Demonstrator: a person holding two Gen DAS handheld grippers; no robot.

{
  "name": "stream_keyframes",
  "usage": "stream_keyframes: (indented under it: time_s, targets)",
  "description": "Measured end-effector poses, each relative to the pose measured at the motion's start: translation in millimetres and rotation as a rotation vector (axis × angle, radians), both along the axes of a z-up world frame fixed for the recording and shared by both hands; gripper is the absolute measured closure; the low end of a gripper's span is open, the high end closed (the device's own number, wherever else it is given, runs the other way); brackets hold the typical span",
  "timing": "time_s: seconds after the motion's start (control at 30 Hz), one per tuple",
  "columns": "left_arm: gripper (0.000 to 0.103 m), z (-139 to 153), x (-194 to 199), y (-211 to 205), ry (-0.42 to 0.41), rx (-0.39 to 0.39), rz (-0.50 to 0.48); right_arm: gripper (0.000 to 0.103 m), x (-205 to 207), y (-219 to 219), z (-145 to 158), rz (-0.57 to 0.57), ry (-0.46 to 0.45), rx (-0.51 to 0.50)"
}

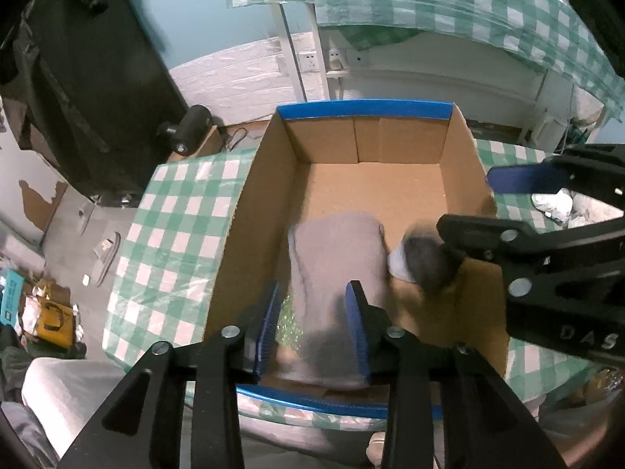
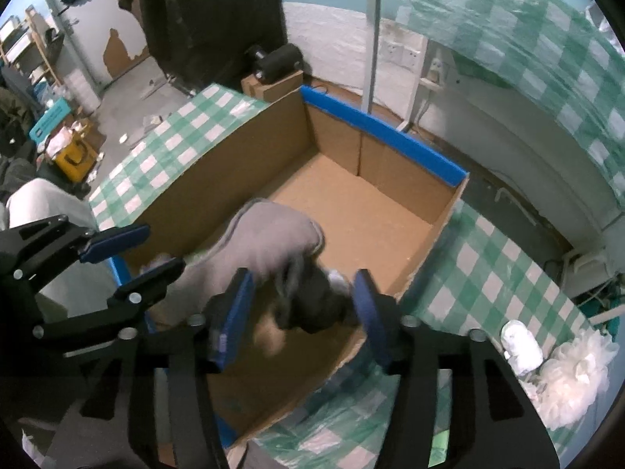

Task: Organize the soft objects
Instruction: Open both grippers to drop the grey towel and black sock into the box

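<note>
An open cardboard box (image 1: 461, 148) with blue-taped rims sits on the green checked table; it also shows in the right wrist view (image 2: 390, 211). A grey folded cloth (image 1: 336, 262) lies in the box near its front wall, between the open fingers of my left gripper (image 1: 314, 312). A dark grey and white sock (image 1: 418, 258) is beside it, blurred. In the right wrist view the sock (image 2: 312, 301) is between the open fingers of my right gripper (image 2: 302, 301), with the grey cloth (image 2: 265, 238) to its left. My left gripper (image 2: 133, 250) shows there too.
A white mesh bath pouf (image 2: 574, 375) and a small white object (image 2: 519, 344) lie on the table right of the box. A second checked table (image 1: 429, 4) stands behind. A black roll (image 1: 191, 125) sits on a small carton at the far left.
</note>
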State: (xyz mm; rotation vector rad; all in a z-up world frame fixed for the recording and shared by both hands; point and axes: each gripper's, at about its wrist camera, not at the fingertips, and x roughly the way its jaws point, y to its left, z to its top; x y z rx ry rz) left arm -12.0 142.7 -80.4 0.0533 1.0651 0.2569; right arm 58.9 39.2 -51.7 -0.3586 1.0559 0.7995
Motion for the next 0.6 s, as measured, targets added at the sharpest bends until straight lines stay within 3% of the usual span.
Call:
stream_keyframes:
  time_s: [0.23,0.6]
  targets:
    - [0.060,1.6,2.0,-2.3,-0.005,-0.024,-0.004,0.035,6.6,-16.9,7.8,-0.047,-0.013,0.013]
    - [0.048,11.9,4.7,-27.5,-0.036,-0.018,-0.064,0.033,11.5,-51.3,12.1,-0.117,-0.020,0.015]
